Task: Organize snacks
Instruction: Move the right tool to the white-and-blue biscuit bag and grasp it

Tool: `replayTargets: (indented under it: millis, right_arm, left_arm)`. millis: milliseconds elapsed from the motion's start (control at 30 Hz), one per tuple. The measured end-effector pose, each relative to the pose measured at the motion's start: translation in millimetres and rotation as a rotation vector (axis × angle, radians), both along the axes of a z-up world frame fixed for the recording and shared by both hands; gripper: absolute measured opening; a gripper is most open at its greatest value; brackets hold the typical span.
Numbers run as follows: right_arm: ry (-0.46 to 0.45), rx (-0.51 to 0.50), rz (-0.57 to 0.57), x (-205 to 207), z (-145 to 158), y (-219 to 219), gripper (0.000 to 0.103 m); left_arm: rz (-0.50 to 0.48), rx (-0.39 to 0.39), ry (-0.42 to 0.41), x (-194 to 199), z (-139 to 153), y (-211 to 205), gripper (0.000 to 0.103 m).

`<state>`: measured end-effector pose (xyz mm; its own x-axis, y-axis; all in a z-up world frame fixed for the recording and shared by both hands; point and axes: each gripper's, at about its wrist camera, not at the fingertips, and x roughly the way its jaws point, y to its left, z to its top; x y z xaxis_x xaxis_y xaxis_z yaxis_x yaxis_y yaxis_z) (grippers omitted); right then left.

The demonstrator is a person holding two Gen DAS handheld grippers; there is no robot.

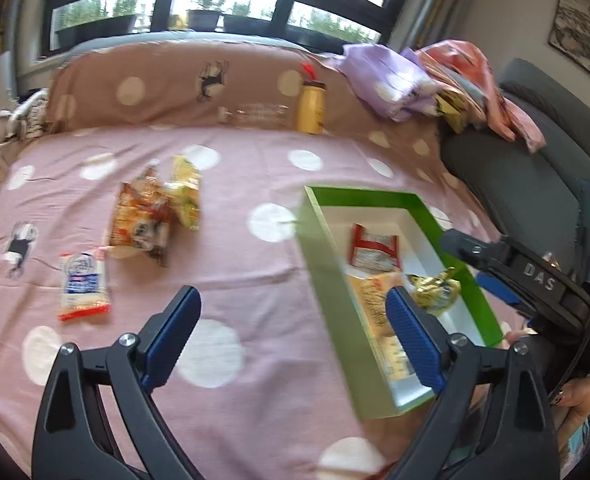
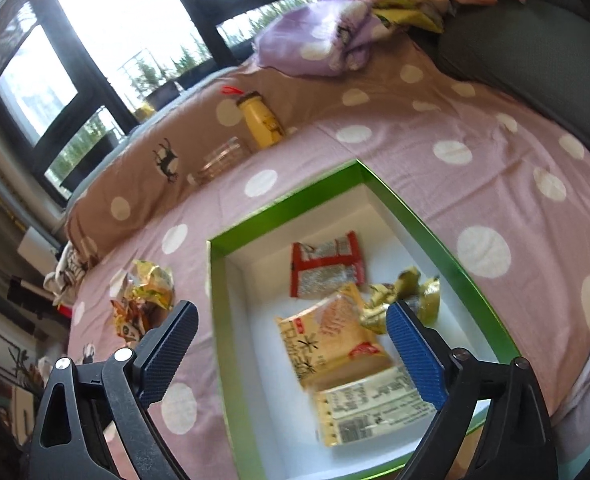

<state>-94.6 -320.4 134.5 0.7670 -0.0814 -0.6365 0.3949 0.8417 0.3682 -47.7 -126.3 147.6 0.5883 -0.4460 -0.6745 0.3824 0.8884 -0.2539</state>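
Nearest my lenses are my own jaws: black plastic arms with ribbed blue pads, both pairs standing wide apart with nothing between them. My left gripper [image 1: 295,336] hangs over the pink polka-dot bedspread [image 1: 235,240], a soft cotton cloth with white spots; my right gripper [image 2: 293,344] is above the green box [image 2: 435,236]. That box is a shallow rectangular cardboard tray, glossy green on rim and outer walls, matt white inside, and its long axis runs from near to far, angled slightly leftward at the far end in the left wrist view. Inside it lie four packets: a red-and-silver wrapper [image 2: 327,264] at the far end; a crinkled gold foil packet [image 2: 407,296] to its near right, against the right wall; a flat pale-orange packet [image 2: 331,340] with its long axis roughly along the box; and a cream printed packet [image 2: 371,408] nearest, lying crosswise and overlapping the orange one's near edge. Outside the box, to its left on the bedspread, sits a loose pile of crumpled yellow and orange snack bags [image 1: 155,208], and nearer, a flat white-and-blue packet [image 1: 83,284] with red ends, long axis near to far. A yellow bottle [image 1: 311,106] stands upright at the far side against the brown spotted cushion [image 1: 167,88].
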Motion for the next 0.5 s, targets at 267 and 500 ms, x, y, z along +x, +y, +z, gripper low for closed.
replayTargets:
  millis: [267,500]
  right_arm:
    - [-0.077,-0.128,0.107,21,8,67,0.098]
    - [-0.054,-0.191,0.314,51,-17,144,0.098]
  left_arm:
    - [0.200,0.043,-0.053,26,-6,97,0.102]
    - [0.390,0.007,0.049,60,-49,176,0.102]
